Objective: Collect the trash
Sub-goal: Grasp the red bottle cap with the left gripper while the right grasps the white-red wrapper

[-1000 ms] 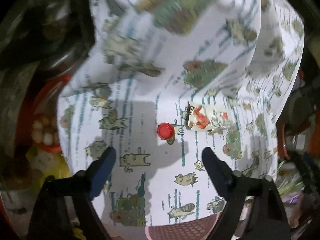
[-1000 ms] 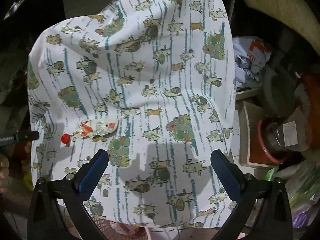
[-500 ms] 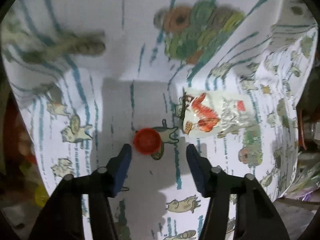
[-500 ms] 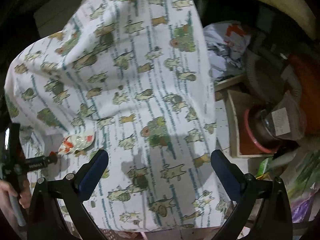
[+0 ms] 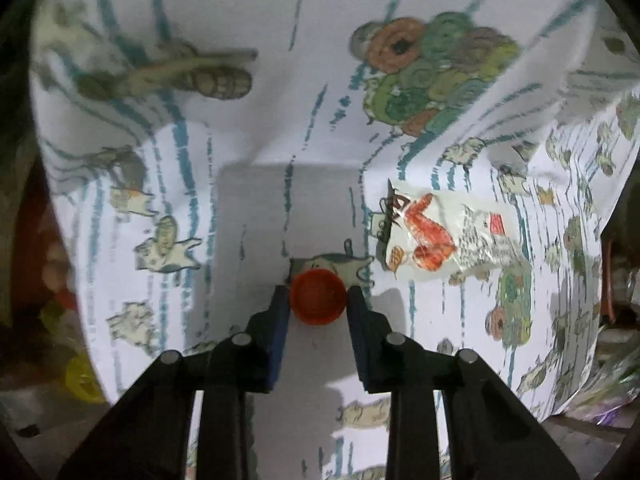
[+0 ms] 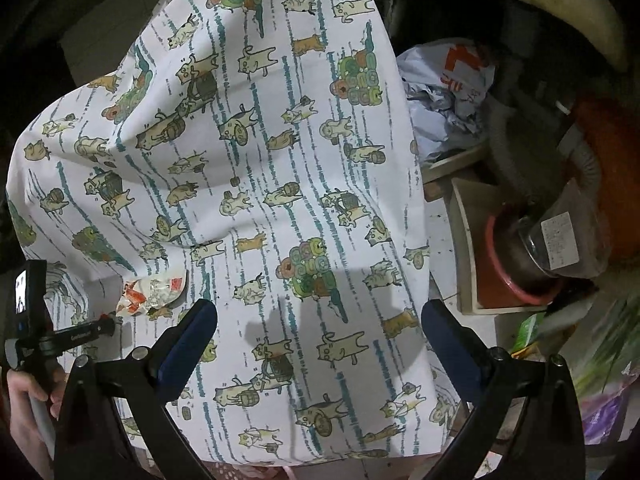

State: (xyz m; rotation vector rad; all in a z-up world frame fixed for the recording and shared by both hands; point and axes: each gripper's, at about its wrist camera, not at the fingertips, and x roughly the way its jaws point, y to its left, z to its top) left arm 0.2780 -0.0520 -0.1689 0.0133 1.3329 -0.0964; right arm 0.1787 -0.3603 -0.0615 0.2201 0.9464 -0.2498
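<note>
Bottle cap pinched in left tool; right tool wide open, holding nothing.

A white cloth printed with cats and teal stripes covers the surface. Right of it: a crumpled plastic bag, an open box holding a red-rimmed jar, and a grey corrugated hose

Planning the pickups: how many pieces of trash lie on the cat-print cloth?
2: a red bottle cap between the left gripper fingers, and a crumpled snack wrapper just right of it. Folds may hide more.
</note>
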